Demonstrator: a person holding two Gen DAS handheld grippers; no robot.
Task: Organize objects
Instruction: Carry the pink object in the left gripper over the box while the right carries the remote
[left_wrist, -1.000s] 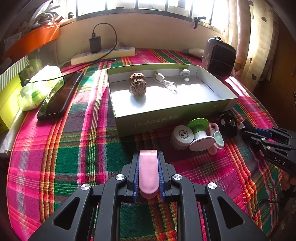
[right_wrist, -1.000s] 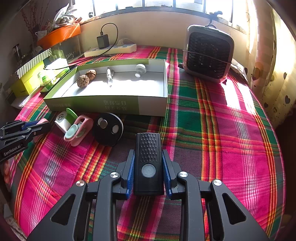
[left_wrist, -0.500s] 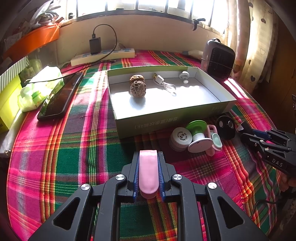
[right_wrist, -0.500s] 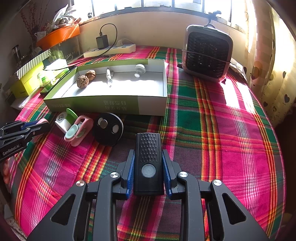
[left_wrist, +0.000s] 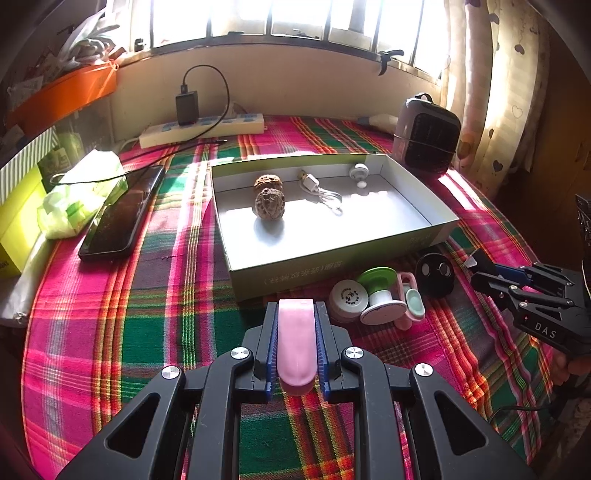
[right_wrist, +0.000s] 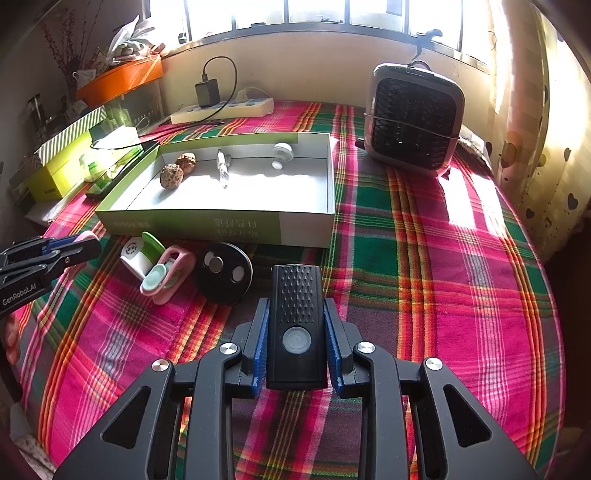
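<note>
Both wrist views face the box (left_wrist: 332, 254) obliquely.

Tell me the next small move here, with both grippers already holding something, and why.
Probably carry the left gripper forward over the open box and release its pink piece inside. Walnuts, a cable and a white knob already lie in the box, with bare floor nearer the front wall. The right gripper can follow with the black remote.

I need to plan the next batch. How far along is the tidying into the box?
Done: two walnuts, a white cable and a small white knob lie in the box. In hand: left tool clamps a pink piece; right tool clamps a black remote. Left: black disc and small items outside the box.
</note>
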